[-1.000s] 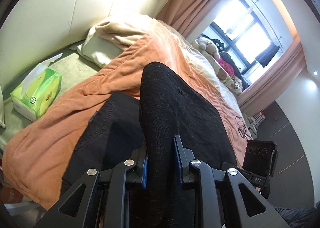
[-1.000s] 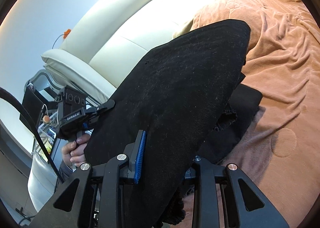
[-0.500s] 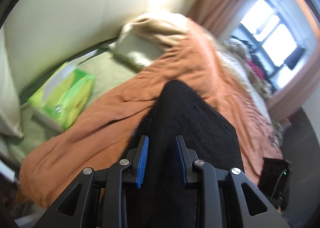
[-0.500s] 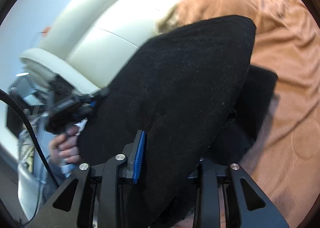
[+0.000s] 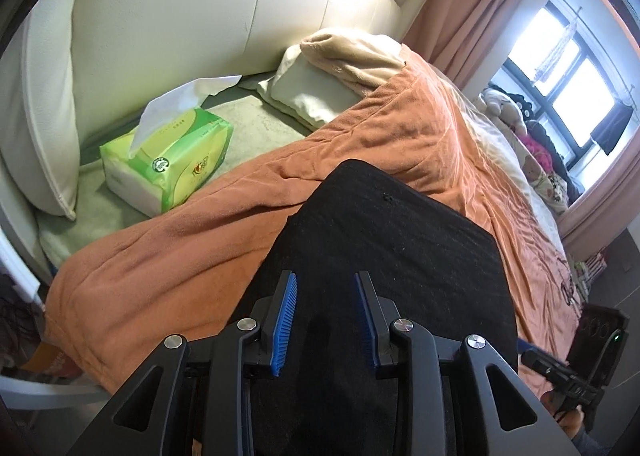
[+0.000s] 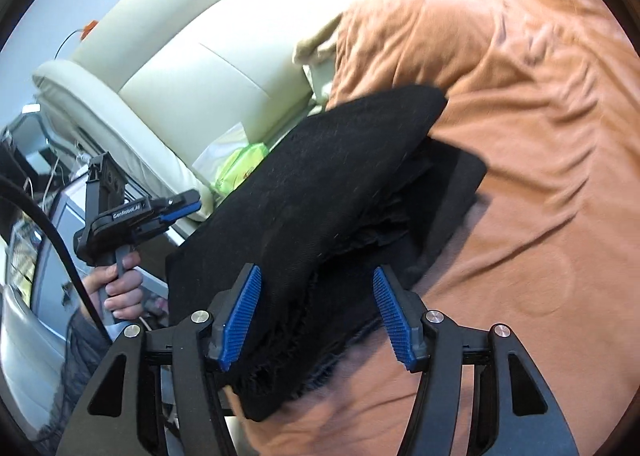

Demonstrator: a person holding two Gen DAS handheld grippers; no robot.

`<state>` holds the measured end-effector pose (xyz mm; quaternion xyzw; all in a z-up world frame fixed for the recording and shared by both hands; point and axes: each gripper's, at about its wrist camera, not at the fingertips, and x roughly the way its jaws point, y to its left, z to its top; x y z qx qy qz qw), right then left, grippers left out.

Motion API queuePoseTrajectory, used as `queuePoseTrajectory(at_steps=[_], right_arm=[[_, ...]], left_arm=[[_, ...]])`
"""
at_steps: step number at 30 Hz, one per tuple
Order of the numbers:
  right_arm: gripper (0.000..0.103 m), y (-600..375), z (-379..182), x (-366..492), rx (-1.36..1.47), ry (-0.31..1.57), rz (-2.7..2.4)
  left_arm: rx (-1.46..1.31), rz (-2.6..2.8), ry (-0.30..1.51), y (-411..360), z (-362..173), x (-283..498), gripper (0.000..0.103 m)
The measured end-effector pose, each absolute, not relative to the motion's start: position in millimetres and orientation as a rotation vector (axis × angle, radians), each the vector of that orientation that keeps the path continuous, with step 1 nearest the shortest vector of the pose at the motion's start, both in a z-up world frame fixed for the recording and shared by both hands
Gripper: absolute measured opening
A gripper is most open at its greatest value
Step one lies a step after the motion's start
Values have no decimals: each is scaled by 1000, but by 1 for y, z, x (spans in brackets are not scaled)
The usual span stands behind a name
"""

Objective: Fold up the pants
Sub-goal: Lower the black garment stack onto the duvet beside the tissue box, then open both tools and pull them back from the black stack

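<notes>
The black pants (image 5: 384, 240) lie folded on the orange blanket (image 5: 192, 248) of the bed, near its edge. In the left wrist view the left tongs (image 5: 326, 308) stand over the near end of the pants; their jaws have just been opening a little, and the blue pads (image 5: 285, 316) are apart with cloth below them, not pressed on it. In the right wrist view the right tongs (image 6: 318, 316) have just been opening wider; the frayed hem lies between the pads, which stand clear of it. At about 9 o'clock in that view, a hand (image 6: 120, 288) grips the handle of the left tool. At 10 o'clock from the pants in the left view, a green tissue pack (image 5: 168, 164) holds white tissues; one sheet stands out of its top. A pillow (image 5: 312, 92) lies at 12 o'clock.
</notes>
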<state>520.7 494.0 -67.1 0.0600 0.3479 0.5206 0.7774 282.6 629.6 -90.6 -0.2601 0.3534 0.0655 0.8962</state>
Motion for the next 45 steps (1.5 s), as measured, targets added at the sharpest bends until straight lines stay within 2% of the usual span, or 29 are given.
queuePoseTrajectory(at_steps=[7,9,10,18,28,34,45], right_arm=[[57,481,-44,530,34,643,1154],[53,485,-38,531,-11,621,1165],[51,490,-35,533,-39,611,1169],[51,532,-26,537,-186,540,1219],[49,575,-57,543,-329,541,1214],[49,564,-77,534,-376,528,1214],[49,533,-79,510,-400,566,1173]], left_arm=[[-548,161,703,609,-90,265,32],[-550,176,699,603,-90,263,32],[-546,184,694,600,-89,262,32],[-489,230,691,565,-91,271,32],[-540,240,720,554,-128,284,32],[-574,226,709,546,-136,270,32],[-545,267,711,513,-132,245,32]])
